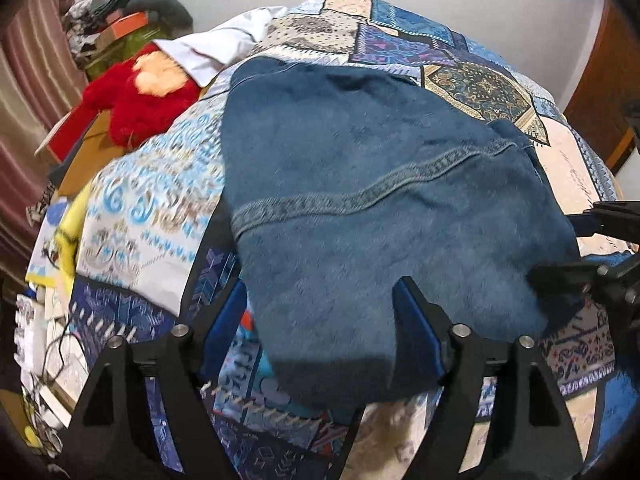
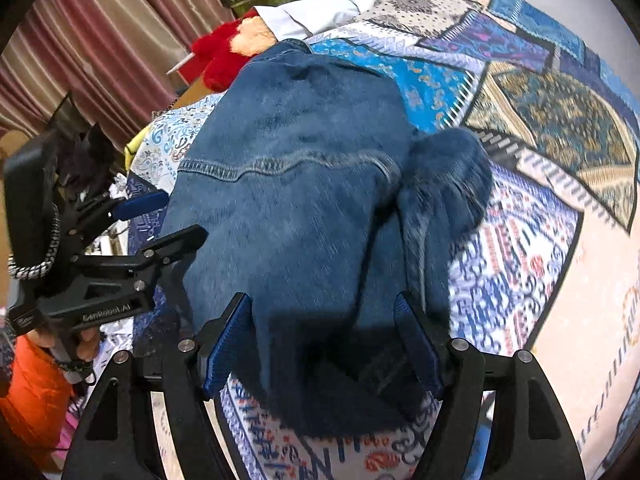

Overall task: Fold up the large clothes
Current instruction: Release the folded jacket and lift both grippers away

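Clutter borders the left edge of the bed: a red plush toy (image 1: 132, 96) and stacked boxes (image 1: 84, 160) lie just beside the patchwork bedspread (image 1: 152, 208). The denim garment (image 1: 360, 168), apparently a jacket, lies spread on the bedspread in the middle of the bed, with a stitched seam running across it and its near hem close to both tools. The left gripper (image 1: 320, 320) stands released: its fingers (image 1: 416, 324) are apart, one on the cloth and one off its left edge, and no fabric is pinched between them. The right gripper (image 2: 324, 340) is likewise released over the near right part of the hem, fingers (image 2: 228, 344) spread, with the cloth beneath them but not clamped. On the right side of the garment a bunched sleeve (image 2: 444, 184) lies partly off the body panel, blurred in the right wrist view. Risks from here, as a judgement: if the sleeve is left bunched, any fold will trap a lump and lie uneven; a shallow pinch on thick denim may slip; fingers closing too deep may catch the bedspread and drag it along; uneven lifting by the two hands would skew the hem line.
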{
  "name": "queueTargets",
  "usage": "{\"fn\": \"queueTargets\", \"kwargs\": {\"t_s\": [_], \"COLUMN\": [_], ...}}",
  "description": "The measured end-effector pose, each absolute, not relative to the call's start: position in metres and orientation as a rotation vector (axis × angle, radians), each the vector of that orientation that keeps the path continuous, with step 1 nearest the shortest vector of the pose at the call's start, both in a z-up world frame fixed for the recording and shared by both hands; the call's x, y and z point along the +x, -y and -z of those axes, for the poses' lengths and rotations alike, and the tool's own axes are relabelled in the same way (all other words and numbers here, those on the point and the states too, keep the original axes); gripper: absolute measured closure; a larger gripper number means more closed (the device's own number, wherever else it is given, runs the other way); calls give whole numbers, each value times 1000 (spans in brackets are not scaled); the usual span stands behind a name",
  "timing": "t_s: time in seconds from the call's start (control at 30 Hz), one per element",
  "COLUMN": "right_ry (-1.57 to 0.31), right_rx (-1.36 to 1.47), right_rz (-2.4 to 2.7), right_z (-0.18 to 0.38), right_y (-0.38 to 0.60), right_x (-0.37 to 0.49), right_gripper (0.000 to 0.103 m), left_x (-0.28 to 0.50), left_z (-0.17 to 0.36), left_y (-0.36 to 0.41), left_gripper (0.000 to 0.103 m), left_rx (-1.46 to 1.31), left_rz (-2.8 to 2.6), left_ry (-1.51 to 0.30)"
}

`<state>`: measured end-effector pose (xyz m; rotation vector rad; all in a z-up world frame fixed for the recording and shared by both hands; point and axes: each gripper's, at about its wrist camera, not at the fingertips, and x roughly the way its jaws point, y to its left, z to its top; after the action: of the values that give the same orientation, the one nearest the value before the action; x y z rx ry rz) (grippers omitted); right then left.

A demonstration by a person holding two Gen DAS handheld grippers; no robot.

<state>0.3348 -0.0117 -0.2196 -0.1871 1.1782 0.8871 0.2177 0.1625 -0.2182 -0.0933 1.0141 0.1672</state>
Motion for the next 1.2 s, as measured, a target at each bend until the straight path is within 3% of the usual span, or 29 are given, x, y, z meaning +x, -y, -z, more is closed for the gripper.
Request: {"fn": "queueTargets", "kwargs": {"t_s": [0.33,0.8,1.03,1.2], "right_ry": [-1117,-586,-357,-301], "right_rx": [-132,75,116,118], "right_rz": [-797,-819,-820,-801], "right_z": [190,24,-28,-35], "right_y": [52,102,120,123], "right_x": [318,236,172,140], "right_gripper": [31,31,31,31], "left_x": [177,97,51,29], "left_z": [187,7,-25,-30], "left_y": [-170,-115,-86,-75], "left_gripper": [23,23,23,21], "left_rx": [-130,-110,-87,-80], "left_rz": [-231,-185,-168,-183], "left_ry": [-977,-442,-271,-223]}}
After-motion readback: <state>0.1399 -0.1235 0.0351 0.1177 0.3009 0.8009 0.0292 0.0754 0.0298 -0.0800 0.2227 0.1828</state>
